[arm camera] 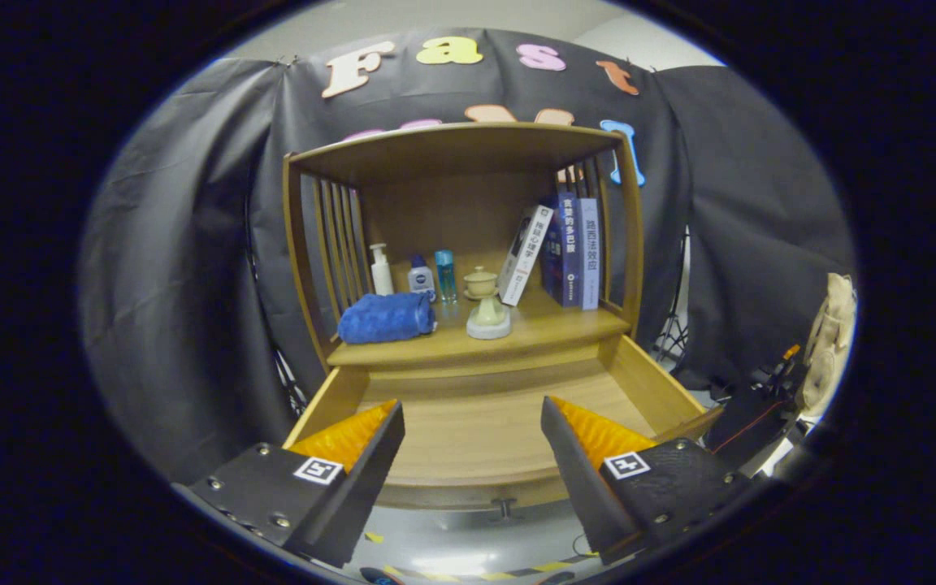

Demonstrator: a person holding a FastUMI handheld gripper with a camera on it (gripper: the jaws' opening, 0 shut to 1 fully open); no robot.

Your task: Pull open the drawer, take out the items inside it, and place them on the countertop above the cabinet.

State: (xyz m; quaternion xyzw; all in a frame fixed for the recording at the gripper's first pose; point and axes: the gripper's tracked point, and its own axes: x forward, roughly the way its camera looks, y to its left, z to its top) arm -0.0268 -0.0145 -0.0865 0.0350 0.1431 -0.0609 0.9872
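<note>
we face a tall open-fronted wooden cabinet (468,244) with slatted sides, and from its base a wide shallow wooden drawer (476,422) stands pulled out toward us; what we see of its floor is bare, so we judge the emptying is done or nearly so, though the near strip lies behind the front panel and the fingers and we cannot vouch for it. a small metal knob (504,509) hangs under the drawer front, the place to take hold if the drawer must move again, and it should slide stiffly but lightly. the wooden countertop (549,325) above the drawer carries everything: on the far right three upright books (569,248), one leaning left; on the near left a rolled blue towel (385,317), soft and light, best pinched across its middle; near the centre a pale ceramic pedestal cup on a round base (487,305), hard, smooth and breakable, safest gripped low on the stem; behind, on the left, a white pump bottle (380,270), a small white bottle with a blue cap (421,276) and a slim blue bottle (445,276), all light and slippery. our gripper (472,422) hovers over the drawer, fingers spread wide, holding nothing.
</note>
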